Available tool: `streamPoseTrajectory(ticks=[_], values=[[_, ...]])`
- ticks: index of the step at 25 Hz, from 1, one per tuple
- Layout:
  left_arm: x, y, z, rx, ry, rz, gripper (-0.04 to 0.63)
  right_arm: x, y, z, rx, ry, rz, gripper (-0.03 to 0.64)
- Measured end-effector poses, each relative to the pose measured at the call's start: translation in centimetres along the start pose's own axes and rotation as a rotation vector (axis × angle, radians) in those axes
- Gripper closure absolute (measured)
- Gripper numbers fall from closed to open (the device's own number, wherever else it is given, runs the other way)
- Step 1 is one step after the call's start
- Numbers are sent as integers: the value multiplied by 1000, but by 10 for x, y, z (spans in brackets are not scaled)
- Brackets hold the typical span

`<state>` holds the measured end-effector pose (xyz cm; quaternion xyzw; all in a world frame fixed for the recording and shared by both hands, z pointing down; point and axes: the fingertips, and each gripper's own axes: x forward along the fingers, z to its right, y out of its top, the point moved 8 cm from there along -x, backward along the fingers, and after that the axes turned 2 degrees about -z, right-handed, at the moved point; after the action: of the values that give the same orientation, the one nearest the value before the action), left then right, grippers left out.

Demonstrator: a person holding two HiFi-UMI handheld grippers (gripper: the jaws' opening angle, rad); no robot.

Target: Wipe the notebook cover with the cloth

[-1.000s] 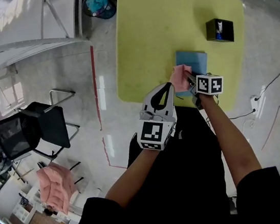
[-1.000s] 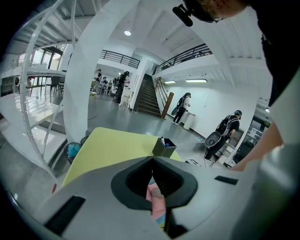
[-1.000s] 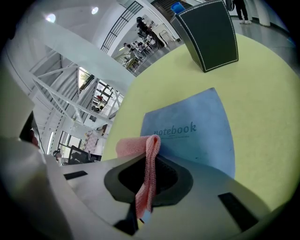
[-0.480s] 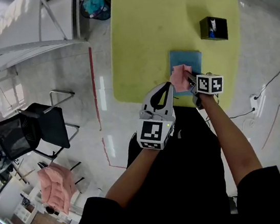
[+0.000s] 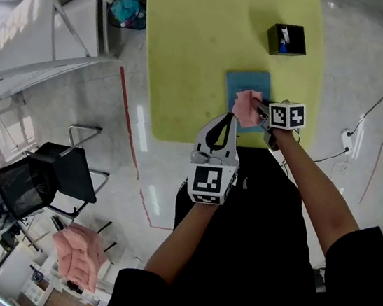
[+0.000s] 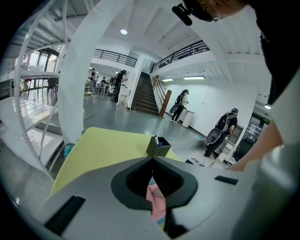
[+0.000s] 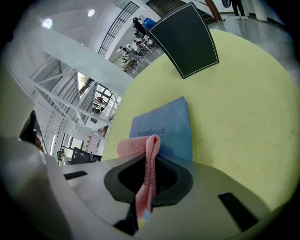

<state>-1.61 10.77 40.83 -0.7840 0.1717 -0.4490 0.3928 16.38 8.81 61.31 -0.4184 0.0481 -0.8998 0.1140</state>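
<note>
A blue notebook lies near the front edge of the yellow table. A pink cloth rests on the notebook's near end, and my right gripper is shut on it. The right gripper view has the cloth pinched between the jaws of the right gripper and draped forward over the notebook. My left gripper hovers just left of the cloth at the table edge, shut and holding nothing. Past the left gripper, a strip of the cloth shows.
A black pen holder stands at the table's far right, also in view as the pen holder beyond the notebook. A black chair and a stool with pink fabric stand on the floor to the left. People walk in the hall far behind.
The cloth and right gripper now sit a little more toward the middle of the notebook's near end. The table has shifted left in the view. The left gripper holds its place.
</note>
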Motion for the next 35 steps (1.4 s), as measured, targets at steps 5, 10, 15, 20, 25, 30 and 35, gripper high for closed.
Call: streamPoseTrajectory(ticks=[5,10,15,20,25,30,35], values=[[4,5,6,25,2,-1,581,-5,1,4,5,0,2,580],[12,5,14,42,-3,-9,581,-11,0,12,10,0,1,581],[17,6,21,48,-5,-15,581,-15,1,17,0,4,-10,581],[20,9,27,62,6,-12,581,-20,2,21,3,12,-10,581],[22,9,38,95,17,6,581,-23,2,27,-7,14,-18,581],[21,6,48,94,0,6,581,-30,1,33,-5,11,-16,580],[22,6,50,72,-15,10,581,-34,0,37,-15,3,-11,580]])
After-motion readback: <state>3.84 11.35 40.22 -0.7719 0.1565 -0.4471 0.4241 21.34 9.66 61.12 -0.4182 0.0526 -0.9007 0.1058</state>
